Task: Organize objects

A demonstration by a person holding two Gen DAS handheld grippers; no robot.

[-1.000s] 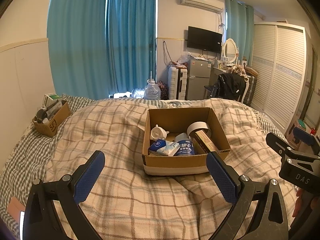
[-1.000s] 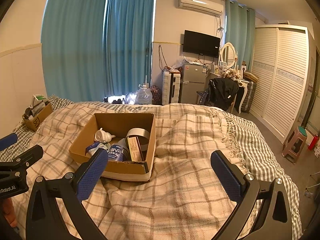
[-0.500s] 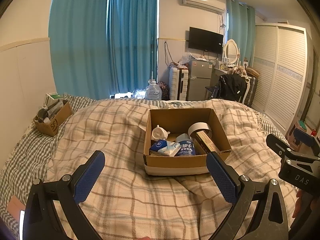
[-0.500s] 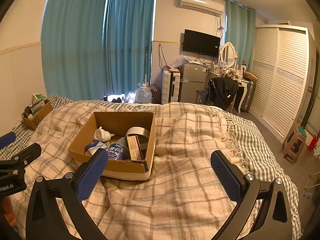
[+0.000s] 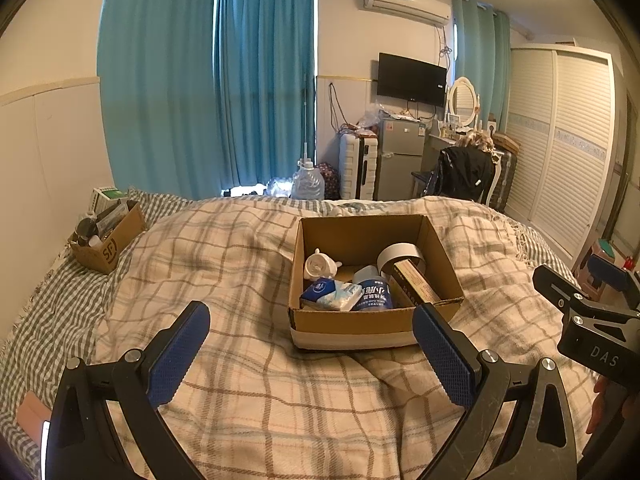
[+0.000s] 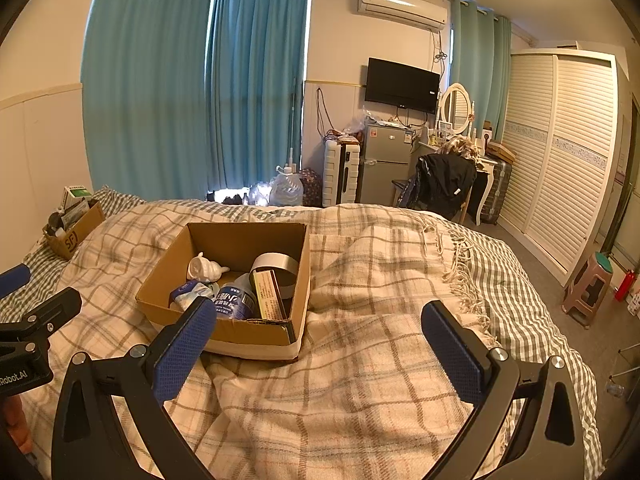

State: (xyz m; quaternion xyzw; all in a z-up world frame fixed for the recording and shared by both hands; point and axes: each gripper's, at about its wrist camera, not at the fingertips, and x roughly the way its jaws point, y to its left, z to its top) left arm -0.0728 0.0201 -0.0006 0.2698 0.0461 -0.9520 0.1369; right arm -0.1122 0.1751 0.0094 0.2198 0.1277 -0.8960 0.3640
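An open cardboard box (image 5: pixel 362 330) sits on the plaid blanket in the middle of the bed; it also shows in the right wrist view (image 6: pixel 252 334). Inside lie a white figurine (image 5: pixel 318 266), a blue tissue pack (image 5: pixel 330 294), a blue-labelled bottle (image 5: pixel 374 294), a tape roll (image 5: pixel 400 254) and a long brown carton (image 5: pixel 414 284). My left gripper (image 5: pixel 310 350) is open and empty, just short of the box's near side. My right gripper (image 6: pixel 318 346) is open and empty, to the right of the box.
A second small cardboard box (image 5: pixel 106 240) with items stands at the bed's far left by the wall. The plaid blanket (image 6: pixel 380 280) has raised folds right of the box. A stool (image 6: pixel 588 294) stands on the floor at right.
Both views have risen and drawn back slightly, so the box sits a little lower and farther. Both grippers stay open and empty.
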